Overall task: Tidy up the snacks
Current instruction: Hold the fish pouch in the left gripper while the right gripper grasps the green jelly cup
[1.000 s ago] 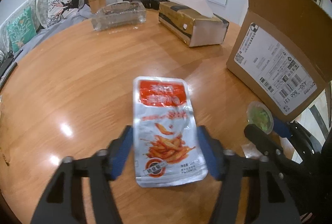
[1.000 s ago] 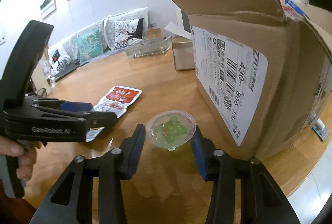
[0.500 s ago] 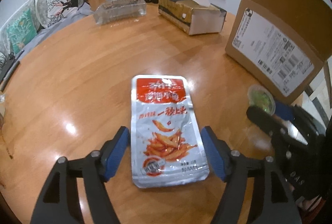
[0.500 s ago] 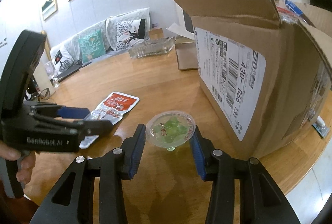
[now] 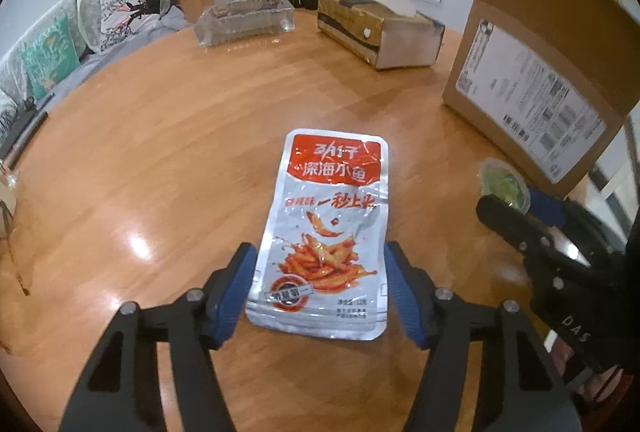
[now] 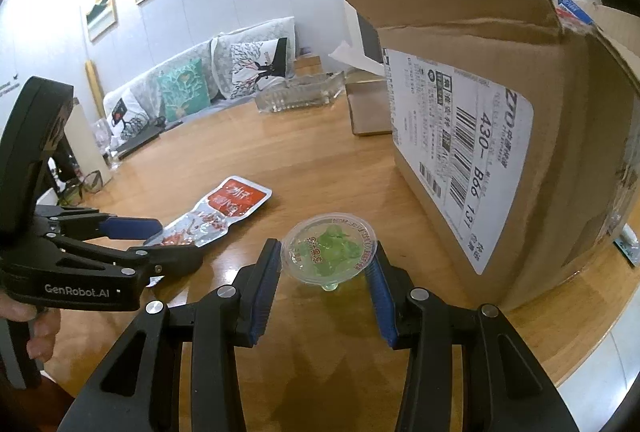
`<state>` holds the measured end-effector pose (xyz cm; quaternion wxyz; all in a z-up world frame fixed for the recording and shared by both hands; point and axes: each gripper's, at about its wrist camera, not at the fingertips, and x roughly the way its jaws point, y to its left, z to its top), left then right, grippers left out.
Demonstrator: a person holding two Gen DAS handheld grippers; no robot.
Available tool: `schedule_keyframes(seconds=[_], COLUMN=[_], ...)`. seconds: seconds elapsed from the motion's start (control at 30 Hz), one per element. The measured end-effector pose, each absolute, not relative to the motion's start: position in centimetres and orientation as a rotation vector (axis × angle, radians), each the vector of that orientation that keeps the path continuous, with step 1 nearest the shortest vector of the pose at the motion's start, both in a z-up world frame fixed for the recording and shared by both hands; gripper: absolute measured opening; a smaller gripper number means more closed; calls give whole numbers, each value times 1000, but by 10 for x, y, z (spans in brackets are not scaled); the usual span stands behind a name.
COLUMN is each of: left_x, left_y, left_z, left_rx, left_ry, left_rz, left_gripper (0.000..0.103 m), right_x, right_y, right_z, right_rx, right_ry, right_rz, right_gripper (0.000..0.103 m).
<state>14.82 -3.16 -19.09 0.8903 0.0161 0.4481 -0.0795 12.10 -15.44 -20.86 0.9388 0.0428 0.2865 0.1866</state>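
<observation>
Silver foil snack pouch (image 5: 326, 240) lies flat on the wooden bench (image 5: 160, 151) between the left gripper (image 5: 320, 292)'s open fingers, while the right gripper (image 6: 322, 280) pinches a green jelly cup (image 6: 329, 252) beside the open cardboard box (image 6: 500, 151), likely its destination.

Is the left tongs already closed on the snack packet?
No: the left tongs stand open, their blue pads either side of the snack packet, which lies flat on the table.

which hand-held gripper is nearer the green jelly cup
Right. The right hand-held gripper has the green jelly cup between its fingers; the left hand-held gripper straddles the fish snack packet beside it.
</observation>
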Motion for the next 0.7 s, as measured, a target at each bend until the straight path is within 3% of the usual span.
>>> schedule_keyframes(seconds=[0.13, 0.4, 0.57, 0.7], left_x=[147, 147, 153, 159], left_y=[-27, -25, -28, -30], left_z=[-185, -184, -192, -192], left_rx=[6, -14, 18, 68], left_ry=[907, 902, 944, 948], left_rz=[-175, -168, -189, -221], left_gripper=[53, 53, 65, 67], right_x=[120, 121, 122, 123], right_y=[-155, -158, -156, -155], right_z=[-207, -206, -206, -206], right_rx=[90, 94, 92, 95], right_ry=[578, 580, 585, 586], right_rz=[384, 389, 390, 396], right_gripper=[39, 39, 39, 39])
